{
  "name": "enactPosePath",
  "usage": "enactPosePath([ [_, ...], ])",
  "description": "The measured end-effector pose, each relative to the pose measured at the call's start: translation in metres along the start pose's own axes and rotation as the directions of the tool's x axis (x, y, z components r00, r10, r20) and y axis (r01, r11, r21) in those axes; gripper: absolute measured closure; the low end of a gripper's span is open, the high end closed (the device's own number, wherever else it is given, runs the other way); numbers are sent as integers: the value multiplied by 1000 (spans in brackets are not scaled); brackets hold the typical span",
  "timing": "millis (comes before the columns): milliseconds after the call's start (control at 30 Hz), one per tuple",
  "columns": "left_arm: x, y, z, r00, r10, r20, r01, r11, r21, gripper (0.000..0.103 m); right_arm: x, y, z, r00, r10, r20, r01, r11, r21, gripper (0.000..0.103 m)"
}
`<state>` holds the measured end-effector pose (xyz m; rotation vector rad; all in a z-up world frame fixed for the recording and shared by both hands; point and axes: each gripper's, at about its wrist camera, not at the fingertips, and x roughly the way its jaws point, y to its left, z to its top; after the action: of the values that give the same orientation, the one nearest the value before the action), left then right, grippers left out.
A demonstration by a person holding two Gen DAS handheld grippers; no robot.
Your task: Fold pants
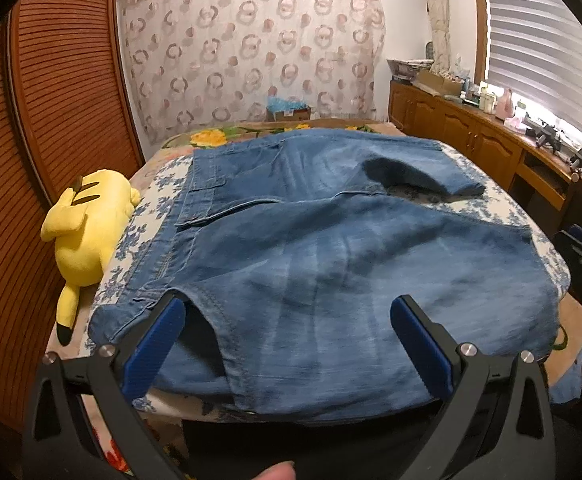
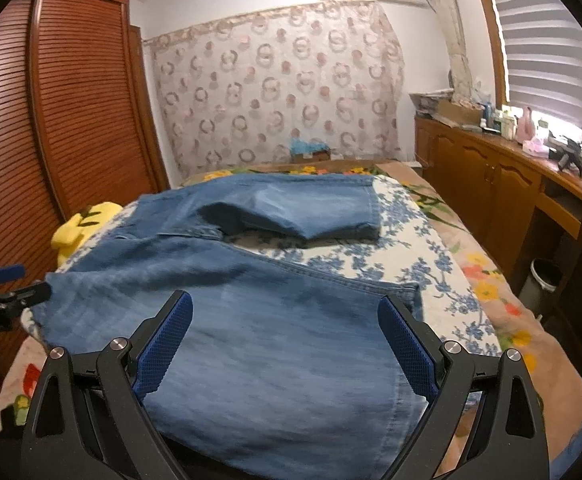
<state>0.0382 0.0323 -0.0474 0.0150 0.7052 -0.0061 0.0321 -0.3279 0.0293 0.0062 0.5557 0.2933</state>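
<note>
Blue denim pants (image 1: 303, 240) lie spread across the bed, waistband toward the left, one leg near me and the other leg (image 2: 311, 212) farther back with its end folded over. My left gripper (image 1: 289, 316) is open above the near waist corner, with nothing between its blue pads (image 1: 151, 352). Over the near leg (image 2: 275, 344), my right gripper (image 2: 285, 312) is open too, holding nothing. The left gripper (image 2: 7, 284) also shows at the left edge of the right wrist view.
A yellow plush toy (image 1: 87, 232) lies on the bed's left side beside a wooden slatted wardrobe (image 1: 51, 120). Wooden cabinets (image 2: 491, 184) with clutter on top line the right wall. A small bin (image 2: 543, 284) stands on the floor at right. The floral bedspread (image 2: 431, 248) shows right of the pants.
</note>
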Motion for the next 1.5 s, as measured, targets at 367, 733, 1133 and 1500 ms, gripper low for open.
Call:
enactPosePath([
  [367,19,54,-7,999,-4,-38,2,999,-42,0,21,-46,-8,995,-69,-72,70,998,7,8],
  [733,31,114,-20,998,18,-52,-26,989,-147,0,39,-82,-30,971,-91,-220,88,996,-24,21],
  [1133,40,161,-38,994,75,-82,-92,970,-223,17,46,-89,-39,954,-100,-281,89,995,-49,37],
  [1500,54,169,-49,994,51,-100,-73,972,-224,56,51,-74,-36,956,-38,-292,11,996,-94,92],
])
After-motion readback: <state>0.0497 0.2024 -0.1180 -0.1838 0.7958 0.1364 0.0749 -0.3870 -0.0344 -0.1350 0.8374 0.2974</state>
